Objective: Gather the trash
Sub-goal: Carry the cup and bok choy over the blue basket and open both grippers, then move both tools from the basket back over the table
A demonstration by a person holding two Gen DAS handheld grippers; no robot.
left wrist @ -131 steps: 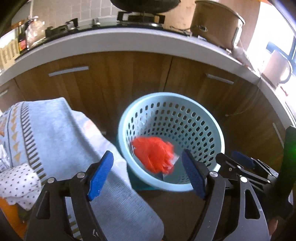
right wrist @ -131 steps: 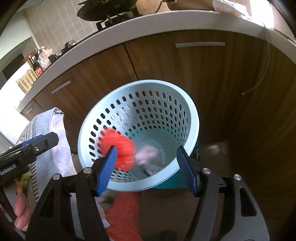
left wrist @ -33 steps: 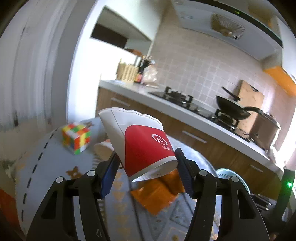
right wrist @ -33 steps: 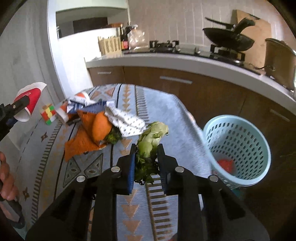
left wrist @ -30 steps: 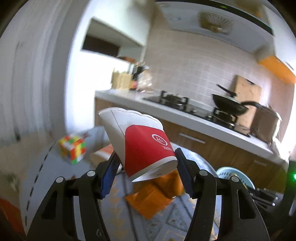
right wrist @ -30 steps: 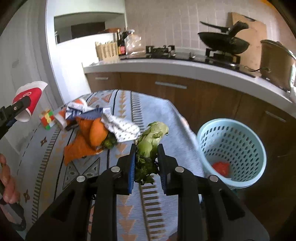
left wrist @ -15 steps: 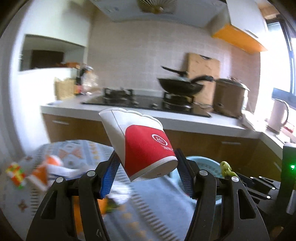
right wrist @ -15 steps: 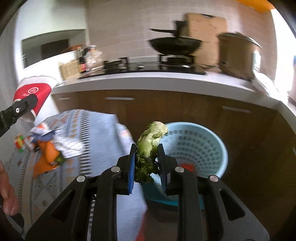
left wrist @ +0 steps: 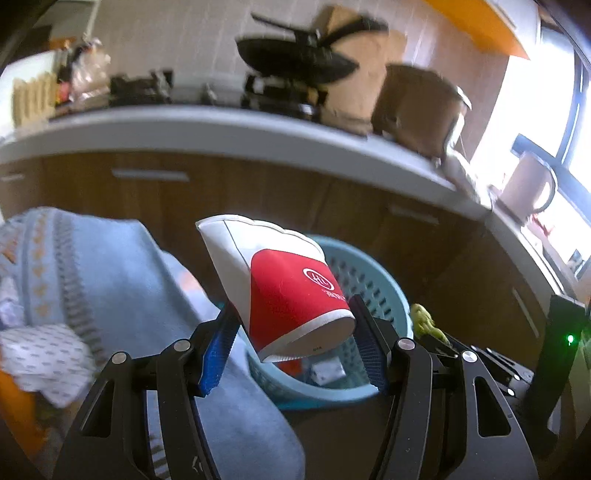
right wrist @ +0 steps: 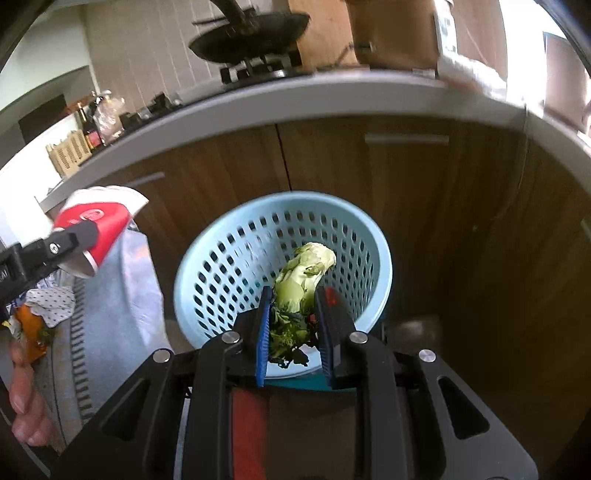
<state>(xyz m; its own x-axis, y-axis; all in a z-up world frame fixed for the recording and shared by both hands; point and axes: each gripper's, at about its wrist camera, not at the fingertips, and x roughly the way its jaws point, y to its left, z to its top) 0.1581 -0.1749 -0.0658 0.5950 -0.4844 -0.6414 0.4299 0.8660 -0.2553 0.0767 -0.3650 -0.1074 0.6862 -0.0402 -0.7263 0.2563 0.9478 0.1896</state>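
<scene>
Both grippers (left wrist: pixel 291 343) (right wrist: pixel 291 325) clamped, angled down

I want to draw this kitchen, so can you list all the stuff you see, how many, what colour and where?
cup: 1, red and white, in left gripper
greens: 1, green, in right gripper, over basket
basket: 1, light blue, on the floor by the cabinets
cloth: 1, blue patterned, left of basket
wok: 1, black, on the stove
pot: 1, brown, on the counter
left gripper: 1, black with blue pads
right gripper: 1, black with blue pads
</scene>
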